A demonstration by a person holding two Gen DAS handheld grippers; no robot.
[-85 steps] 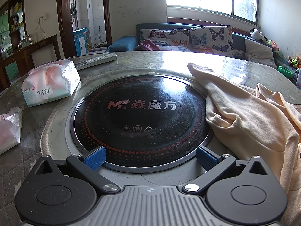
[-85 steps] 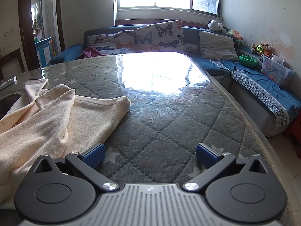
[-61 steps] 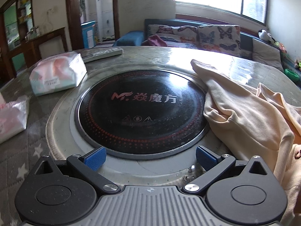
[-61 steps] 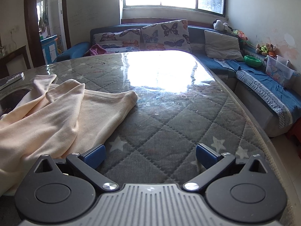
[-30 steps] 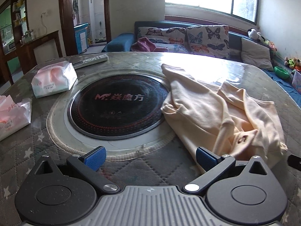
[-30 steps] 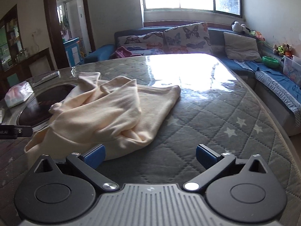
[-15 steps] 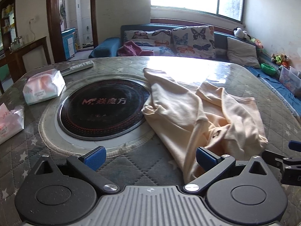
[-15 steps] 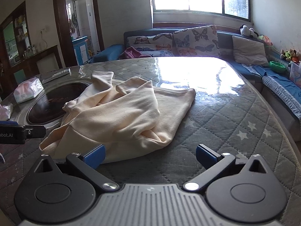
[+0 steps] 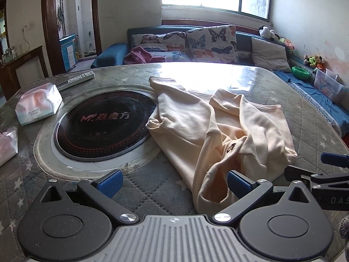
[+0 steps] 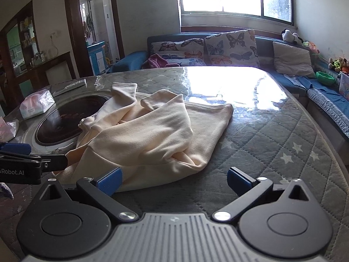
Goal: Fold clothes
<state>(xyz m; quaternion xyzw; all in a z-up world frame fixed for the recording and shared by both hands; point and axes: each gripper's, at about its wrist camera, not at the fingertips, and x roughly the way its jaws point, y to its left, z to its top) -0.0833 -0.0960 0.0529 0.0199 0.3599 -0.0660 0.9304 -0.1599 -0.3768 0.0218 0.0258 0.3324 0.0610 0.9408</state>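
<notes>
A cream sweatshirt [image 9: 218, 131] lies crumpled on the quilted table, one sleeve reaching onto the black cooktop [image 9: 102, 122]. It also shows in the right wrist view [image 10: 152, 135]. My left gripper [image 9: 173, 182] is open and empty, its right finger at the garment's near hem. My right gripper [image 10: 173, 180] is open and empty, its left finger touching the near edge of the cloth. The right gripper shows at the right edge of the left wrist view [image 9: 322, 170]; the left gripper shows at the left edge of the right wrist view [image 10: 24, 159].
A tissue pack [image 9: 38, 103], a plastic bag [image 9: 7, 144] and a remote [image 9: 76, 79] lie on the table's left side. The quilted table [image 10: 272, 131] extends right under glass. A sofa with butterfly cushions [image 9: 209, 41] stands behind.
Both grippers have pulled back toward the table's near edge and risen, so the whole sweatshirt now shows. Each gripper has come into the other's view. The sweatshirt has not moved.
</notes>
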